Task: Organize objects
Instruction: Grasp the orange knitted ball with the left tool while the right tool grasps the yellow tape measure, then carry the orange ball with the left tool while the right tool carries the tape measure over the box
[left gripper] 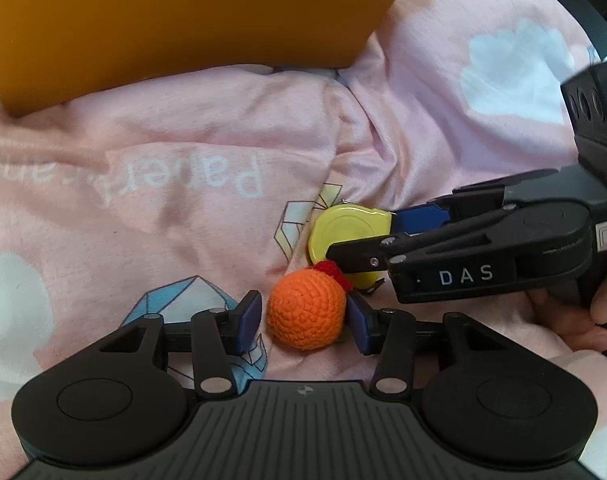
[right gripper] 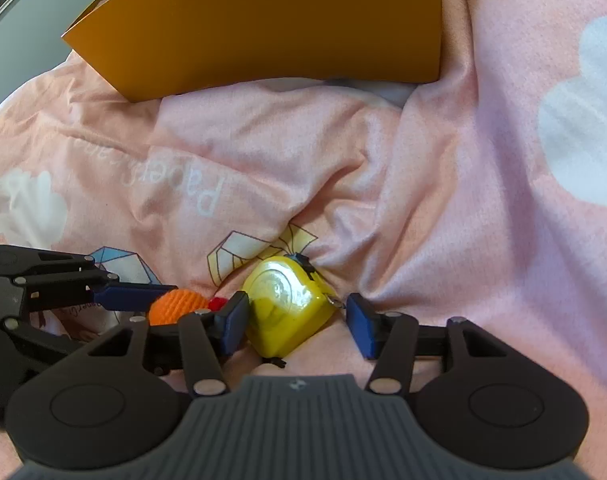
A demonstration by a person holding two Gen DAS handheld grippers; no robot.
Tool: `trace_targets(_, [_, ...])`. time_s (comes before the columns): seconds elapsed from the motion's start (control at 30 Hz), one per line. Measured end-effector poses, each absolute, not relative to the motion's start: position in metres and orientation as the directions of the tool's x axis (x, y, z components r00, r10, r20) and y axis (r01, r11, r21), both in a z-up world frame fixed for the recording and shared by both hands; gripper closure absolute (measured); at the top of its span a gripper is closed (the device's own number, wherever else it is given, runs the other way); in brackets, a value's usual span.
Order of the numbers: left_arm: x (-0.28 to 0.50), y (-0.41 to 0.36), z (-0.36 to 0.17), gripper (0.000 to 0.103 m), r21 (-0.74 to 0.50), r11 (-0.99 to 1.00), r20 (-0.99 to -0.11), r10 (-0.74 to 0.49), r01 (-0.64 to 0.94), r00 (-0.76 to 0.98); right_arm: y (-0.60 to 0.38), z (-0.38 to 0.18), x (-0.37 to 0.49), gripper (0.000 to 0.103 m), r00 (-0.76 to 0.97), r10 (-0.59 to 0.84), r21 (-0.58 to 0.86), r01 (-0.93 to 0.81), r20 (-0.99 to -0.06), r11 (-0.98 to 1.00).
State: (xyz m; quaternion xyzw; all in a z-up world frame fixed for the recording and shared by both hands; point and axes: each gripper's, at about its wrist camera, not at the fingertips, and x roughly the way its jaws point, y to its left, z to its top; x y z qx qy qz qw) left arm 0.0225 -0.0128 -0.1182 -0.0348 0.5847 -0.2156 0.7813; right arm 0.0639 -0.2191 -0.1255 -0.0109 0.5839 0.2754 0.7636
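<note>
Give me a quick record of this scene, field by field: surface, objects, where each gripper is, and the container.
surface: pink blanket, rumpled
left gripper: straddles orange crochet ball, right pad touching, left pad just clear
right gripper: straddles yellow tape measure, left pad touching, right pad apart
objects: ball and tape measure lie side by side
container: orange box beyond, contents hidden

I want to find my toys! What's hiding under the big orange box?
The orange box sits on the pink blanket, with a whitish bit of bedding peeking out below its edge. Anything further underneath is covered by the box.
</note>
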Motion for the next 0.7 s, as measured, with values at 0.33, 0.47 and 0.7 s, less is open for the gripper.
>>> trace_targets(0.33, [0.023, 0.004, -0.100, 0.056, -0.275, 0.935, -0.911, -0.327, 0.223, 0.249, -0.217, -0.111, 0.057, 0.071, 0.207, 0.443, 0.310, -0.468, -0.872, 0.828])
trace_targets(0.47, [0.023, 0.014, -0.092, 0.056, -0.253, 0.949, -0.914, -0.298, 0.187, 0.277, -0.210, -0.102, 0.045, 0.081, 0.213, 0.462, 0.296, -0.528, -0.861, 0.796])
trace_targets(0.7, [0.024, 0.023, -0.086, 0.057, -0.240, 0.959, -0.902, -0.278, 0.152, 0.330, -0.191, -0.104, 0.038, 0.082, 0.196, 0.442, 0.252, -0.596, -0.875, 0.763])
